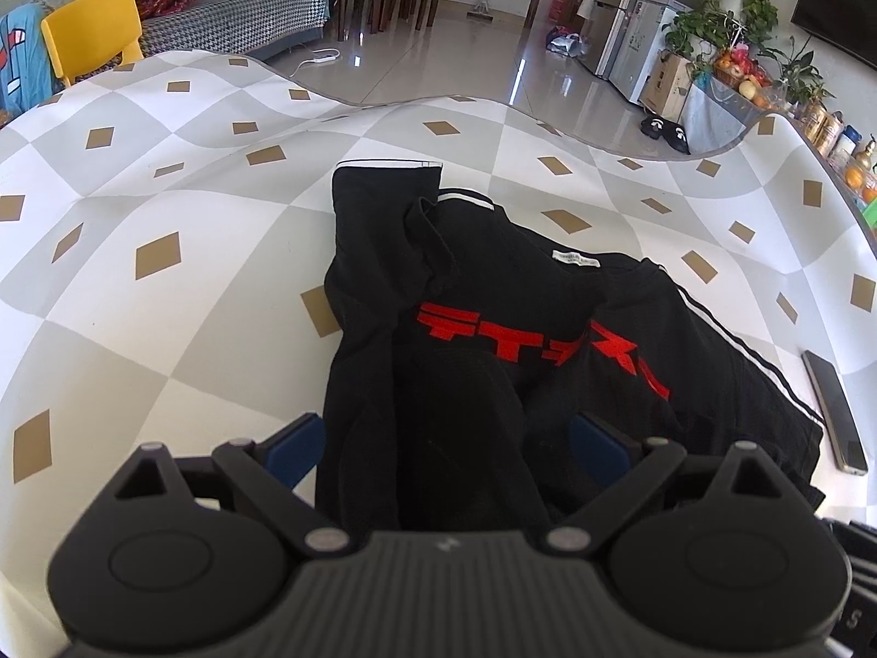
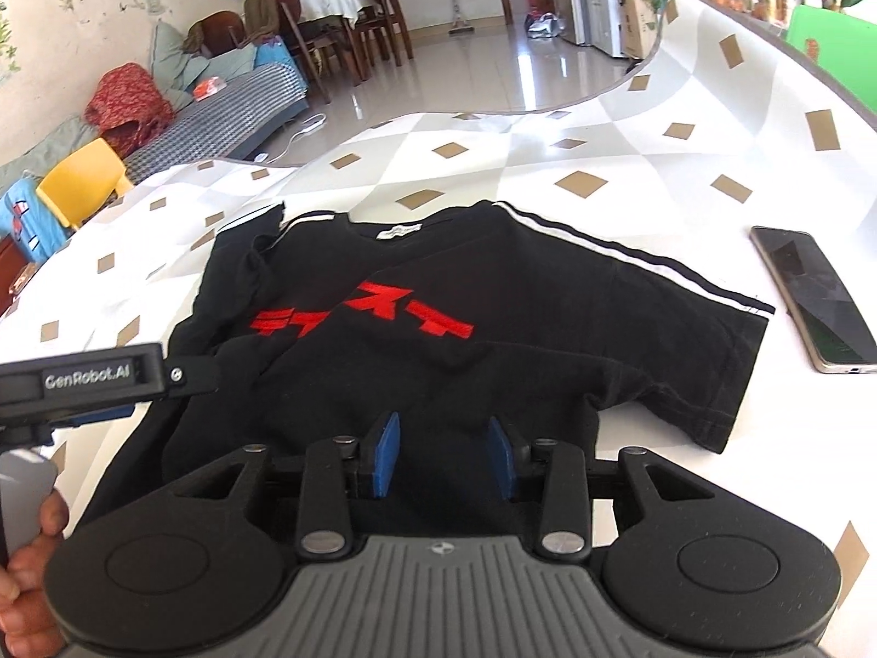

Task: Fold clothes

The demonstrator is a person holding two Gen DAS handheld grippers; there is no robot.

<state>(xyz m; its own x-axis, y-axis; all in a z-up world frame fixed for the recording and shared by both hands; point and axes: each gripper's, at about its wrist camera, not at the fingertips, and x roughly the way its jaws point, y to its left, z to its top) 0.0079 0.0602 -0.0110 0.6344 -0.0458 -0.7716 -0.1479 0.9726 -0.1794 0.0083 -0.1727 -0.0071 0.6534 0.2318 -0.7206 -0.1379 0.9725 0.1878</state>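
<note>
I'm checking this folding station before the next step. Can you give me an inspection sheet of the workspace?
Surface: table under a white-and-grey diamond-patterned cloth.
Job's things: black T-shirt with red lettering and white shoulder stripes, partly folded, rumpled.
Clutter: dark smartphone lying beside the shirt's sleeve.
Grippers: left gripper jaws wide, shirt fabric bunched between; right gripper jaws apart over the hem, gripping nothing.
Cables: white cord on the floor.
Surroundings: yellow plastic chair, sofa, dining set, fridge, plants.

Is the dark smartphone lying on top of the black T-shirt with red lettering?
No, the dark smartphone lies on the checked tablecloth beside the black T-shirt, with a strip of cloth showing between them.
</note>
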